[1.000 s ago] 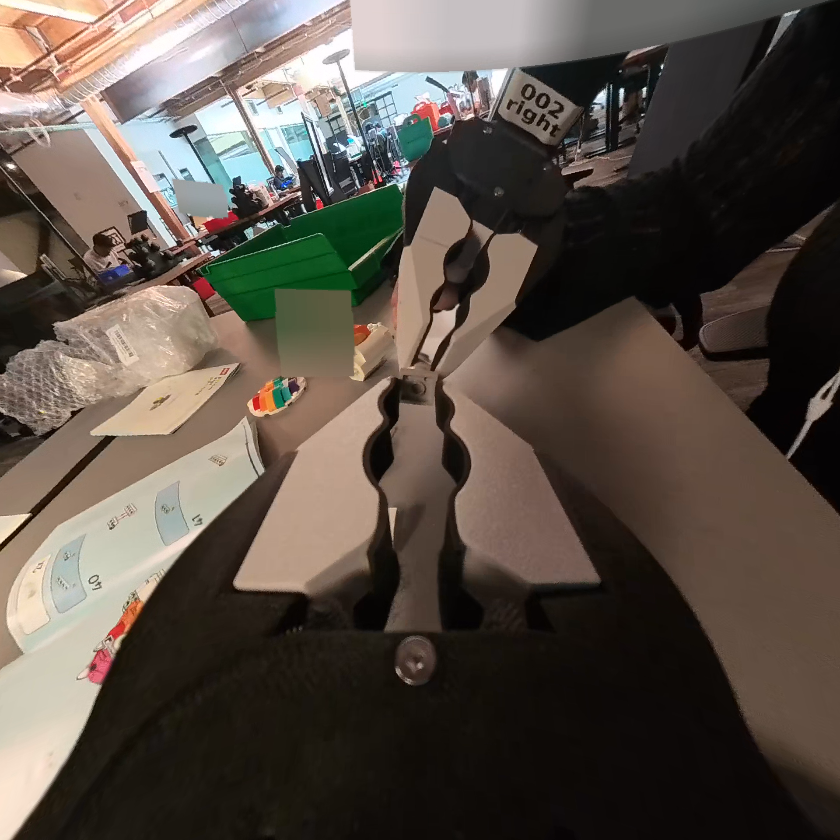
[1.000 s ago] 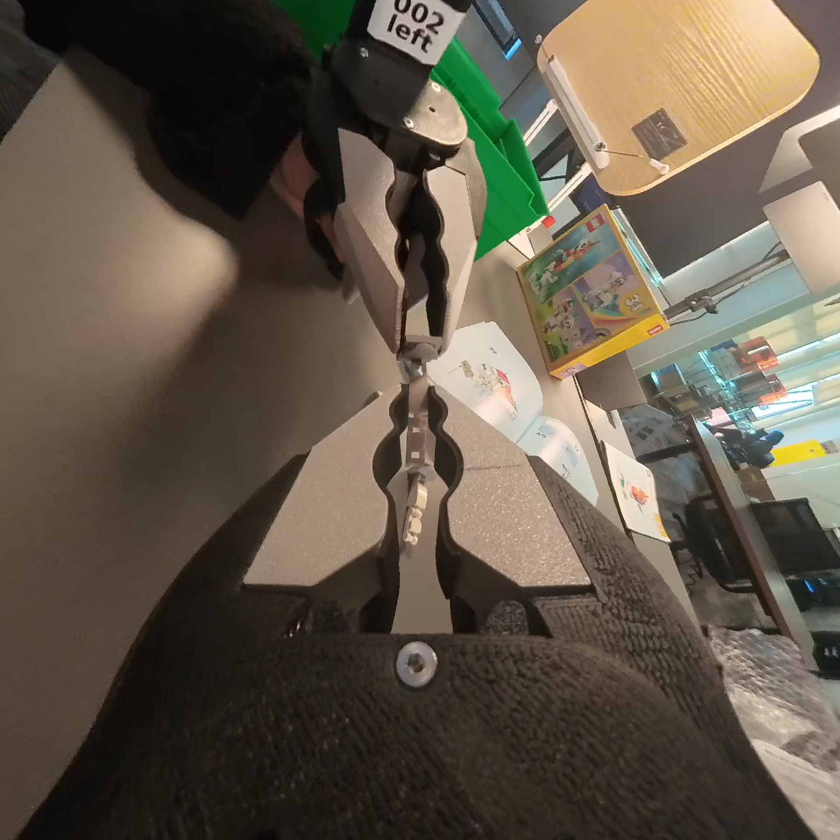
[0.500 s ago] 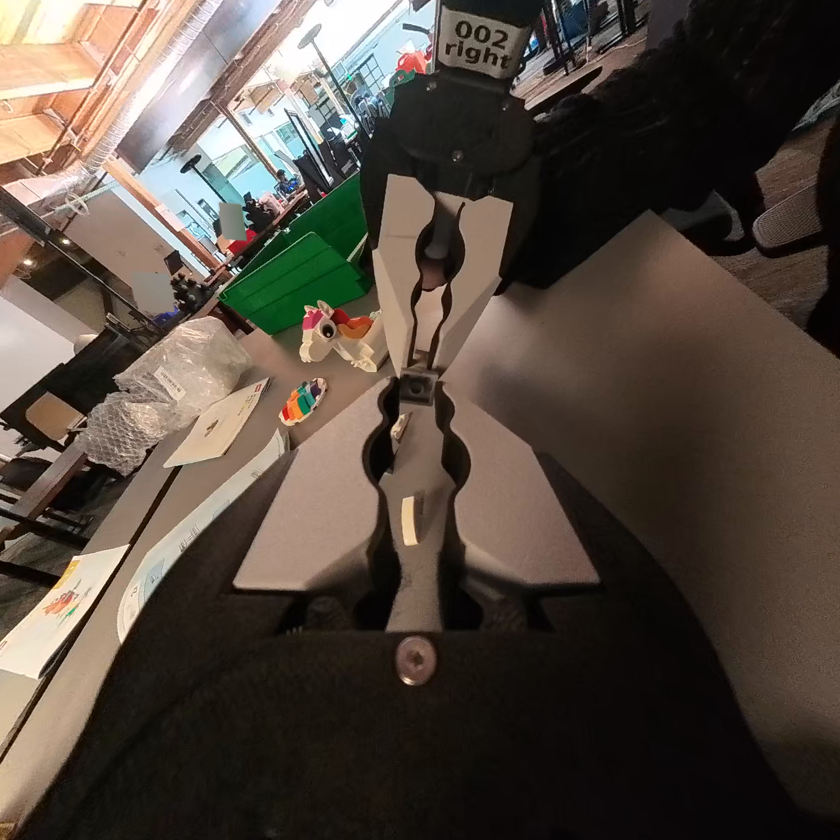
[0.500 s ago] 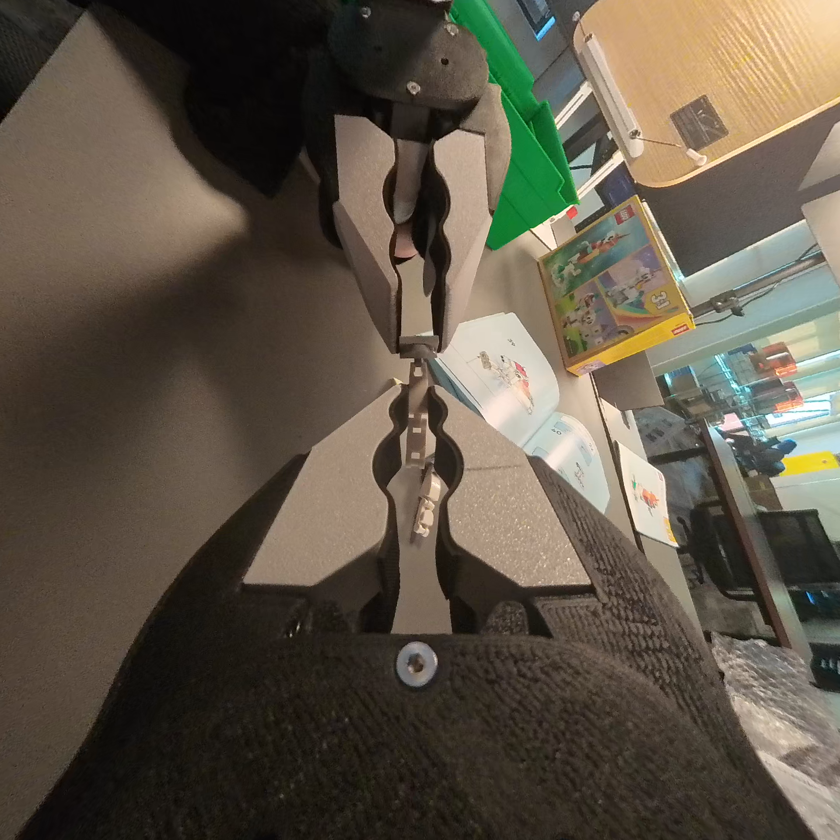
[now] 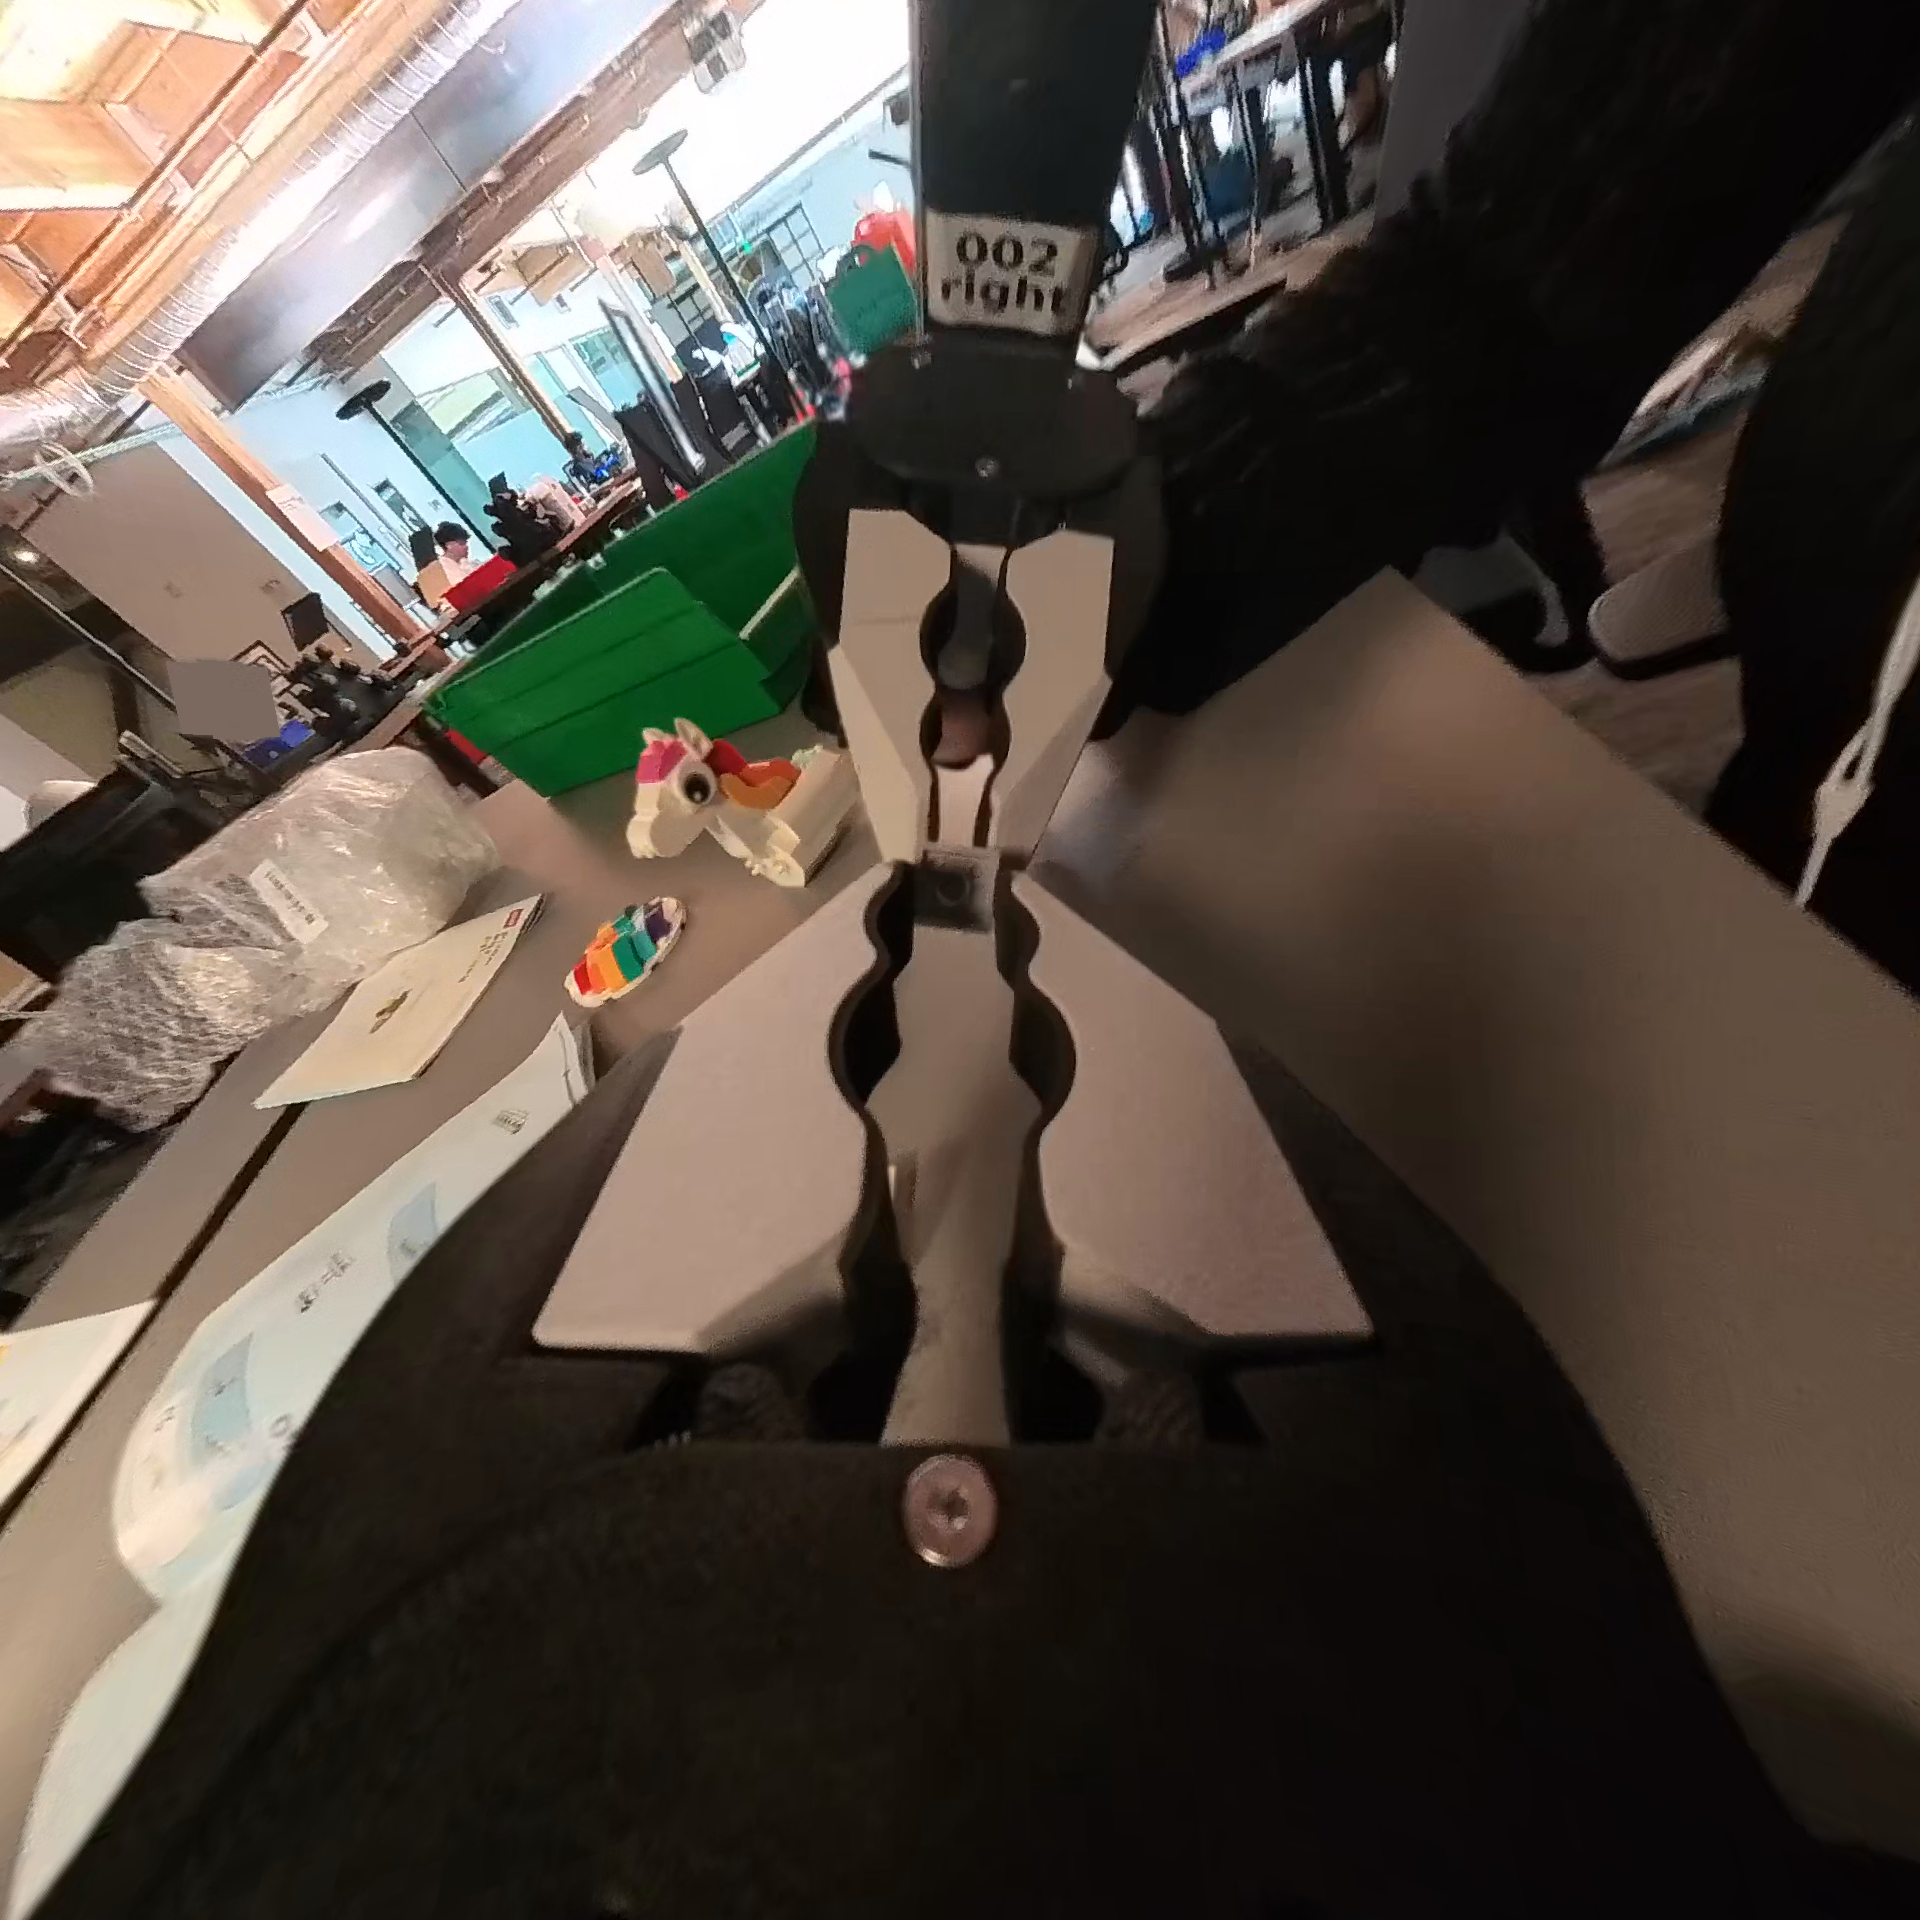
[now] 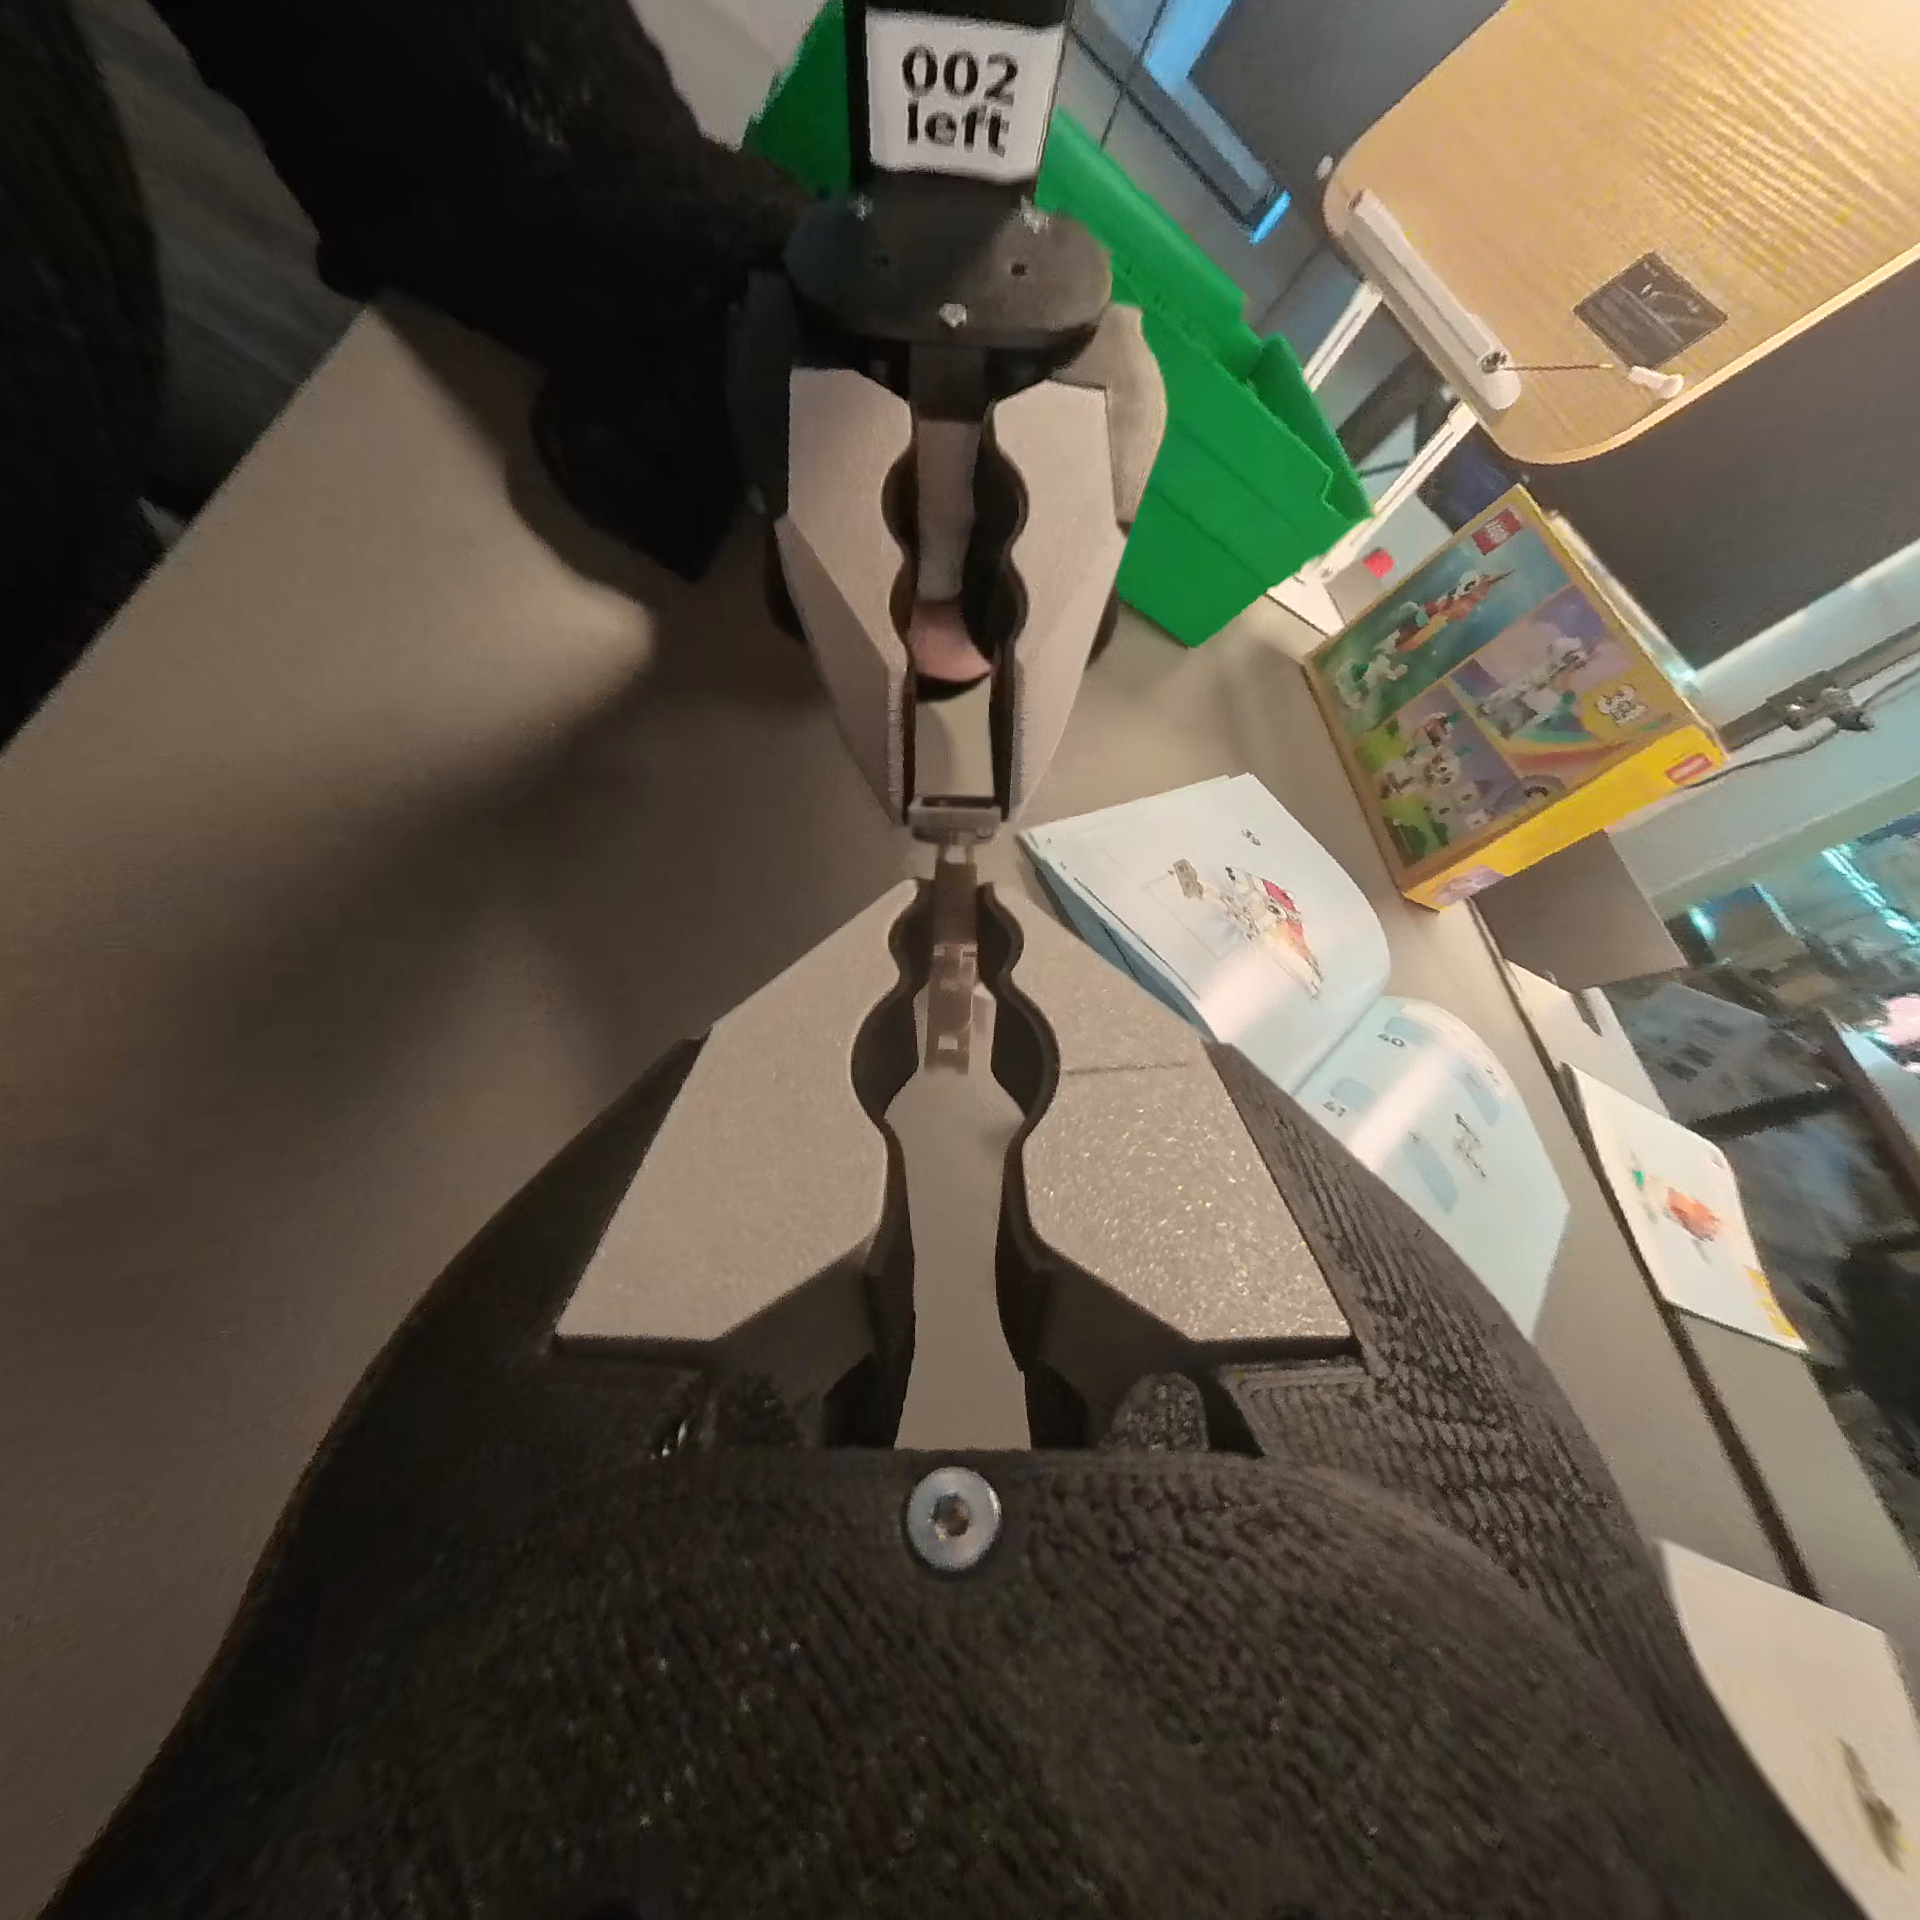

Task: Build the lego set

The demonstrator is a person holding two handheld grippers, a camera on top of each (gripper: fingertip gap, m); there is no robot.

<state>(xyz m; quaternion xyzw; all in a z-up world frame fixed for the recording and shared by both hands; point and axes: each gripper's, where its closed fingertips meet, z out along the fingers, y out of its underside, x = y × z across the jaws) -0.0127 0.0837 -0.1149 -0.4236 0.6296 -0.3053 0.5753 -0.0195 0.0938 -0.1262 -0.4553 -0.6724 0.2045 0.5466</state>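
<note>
Left gripper (image 5: 951, 896): fingers are clamping a small dark grey square piece (image 5: 951, 891) at their tips, above the table (image 5: 1455, 1091).
Right gripper (image 6: 951, 896): fingers are pinching a thin grey stick piece (image 6: 952, 977), tip to tip with the left one.
Risk: pieces are meeting off-axis; a skewed push is likely popping one free.
Far left: unicorn model (image 5: 732, 805) is sitting near green bins (image 5: 623, 675).
</note>
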